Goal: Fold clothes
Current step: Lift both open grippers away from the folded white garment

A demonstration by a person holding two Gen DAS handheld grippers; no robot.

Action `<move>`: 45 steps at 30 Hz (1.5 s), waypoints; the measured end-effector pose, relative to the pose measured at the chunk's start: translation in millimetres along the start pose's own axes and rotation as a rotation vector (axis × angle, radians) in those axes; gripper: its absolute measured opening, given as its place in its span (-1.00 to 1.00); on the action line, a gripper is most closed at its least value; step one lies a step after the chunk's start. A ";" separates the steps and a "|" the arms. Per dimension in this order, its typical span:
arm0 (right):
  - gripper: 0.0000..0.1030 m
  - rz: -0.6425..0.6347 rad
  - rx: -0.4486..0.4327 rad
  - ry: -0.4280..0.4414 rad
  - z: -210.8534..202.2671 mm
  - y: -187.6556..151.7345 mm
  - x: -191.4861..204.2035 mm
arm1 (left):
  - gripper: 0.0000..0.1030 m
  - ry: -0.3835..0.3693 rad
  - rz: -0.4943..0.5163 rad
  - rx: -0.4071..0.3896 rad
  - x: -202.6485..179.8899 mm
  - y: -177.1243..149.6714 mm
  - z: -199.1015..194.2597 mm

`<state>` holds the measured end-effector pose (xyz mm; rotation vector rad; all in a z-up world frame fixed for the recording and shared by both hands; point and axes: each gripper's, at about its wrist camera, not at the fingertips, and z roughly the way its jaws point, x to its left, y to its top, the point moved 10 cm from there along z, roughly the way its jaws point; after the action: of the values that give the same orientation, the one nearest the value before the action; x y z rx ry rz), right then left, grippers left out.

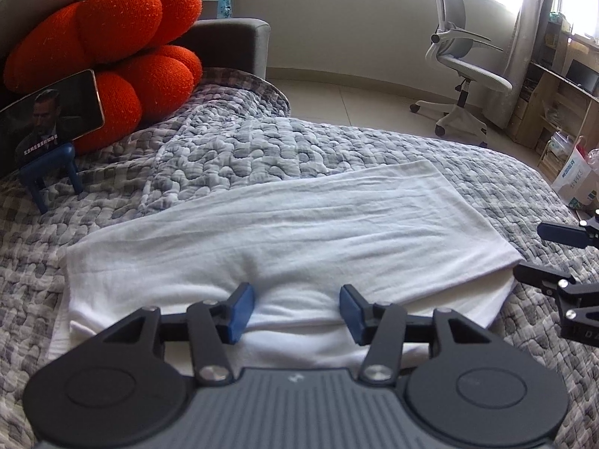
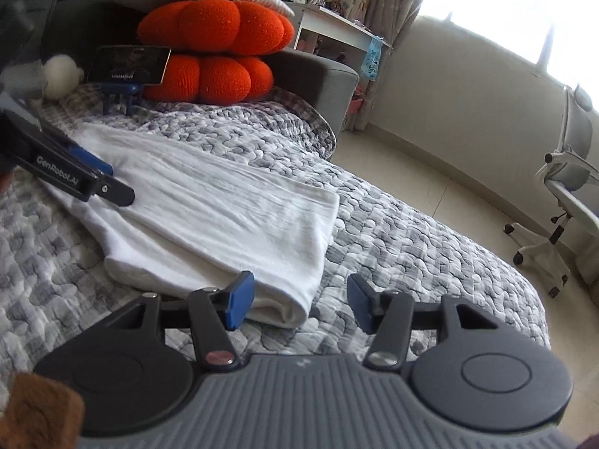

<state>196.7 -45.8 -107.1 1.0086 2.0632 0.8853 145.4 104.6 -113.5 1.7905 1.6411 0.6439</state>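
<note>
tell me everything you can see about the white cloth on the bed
The white cloth is a soft, faintly creased fabric folded into a long layered rectangle, lying flat on the grey quilted bedspread. Its doubled edges show at the near side. The left gripper sits open at its near long edge, the right gripper open at one end corner. Neither clamps it.

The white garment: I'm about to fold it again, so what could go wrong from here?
The white garment lies folded in loose layers; the left gripper, open at its near edge, may pinch only the top layer. The right gripper, open, straddles one corner, so a lift could be uneven. The lumpy quilt could snag.
</note>
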 end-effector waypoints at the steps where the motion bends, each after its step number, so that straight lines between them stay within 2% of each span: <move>1: 0.10 -0.010 0.011 -0.008 3.7 -1.9 0.9 | 0.02 0.000 0.002 0.000 -0.1 -0.2 -0.1; 4: 0.10 -0.028 0.038 -0.050 10.8 -9.1 -2.3 | 0.02 -0.011 -0.005 0.000 1.7 -0.4 -0.3; 10: 0.10 0.078 0.058 -0.069 2.9 -20.5 -26.3 | 0.02 -0.017 -0.001 -0.006 1.3 -1.2 -0.5; 14: 0.10 0.084 0.096 -0.141 1.4 -29.8 -37.3 | 0.02 -0.016 0.003 -0.008 1.0 -2.0 -0.8; 20: 0.10 0.177 0.077 -0.101 -10.6 -35.2 -48.0 | 0.03 -0.020 0.000 -0.007 1.2 -1.8 -1.4; 26: 0.10 0.302 0.008 -0.039 -26.2 -24.7 -57.5 | 0.04 -0.052 -0.040 0.003 1.2 5.8 -9.0; 29: 0.00 0.357 -0.017 0.012 -27.1 -16.0 -58.2 | 0.04 -0.071 -0.038 -0.008 -6.3 14.2 -15.6; 30: -0.10 0.374 -0.024 0.030 -25.9 -12.5 -57.7 | 0.04 -0.075 -0.032 -0.010 -11.1 17.8 -17.3; 32: -0.37 0.406 -0.034 0.070 -23.1 -5.5 -55.7 | 0.04 -0.085 -0.021 -0.005 -22.5 25.4 -19.0; 33: -0.63 0.410 -0.036 0.096 -20.9 -1.9 -51.7 | 0.04 -0.092 -0.018 0.003 -28.6 29.0 -18.8; 34: -0.77 0.395 -0.045 0.122 -19.6 2.5 -45.3 | 0.04 -0.101 -0.022 0.016 -35.3 33.1 -17.4; 37: -0.82 0.328 -0.063 0.189 -13.6 13.3 -22.8 | 0.04 -0.136 -0.068 0.067 -55.1 44.3 -8.5; 40: -0.82 0.259 -0.028 0.188 -1.5 9.5 -8.3 | 0.04 -0.161 -0.130 0.098 -72.5 49.2 6.7; 43: -0.89 0.213 0.032 0.164 10.6 -4.0 -1.8 | 0.04 -0.123 -0.173 0.123 -81.1 38.5 28.0; 45: -0.89 0.199 0.017 0.157 7.7 -10.6 -3.3 | 0.03 -0.092 -0.162 0.121 -84.4 26.7 35.8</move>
<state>200.3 -51.4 -118.8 1.2039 2.1277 1.0801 180.2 15.7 -114.4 1.7214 1.7721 0.3918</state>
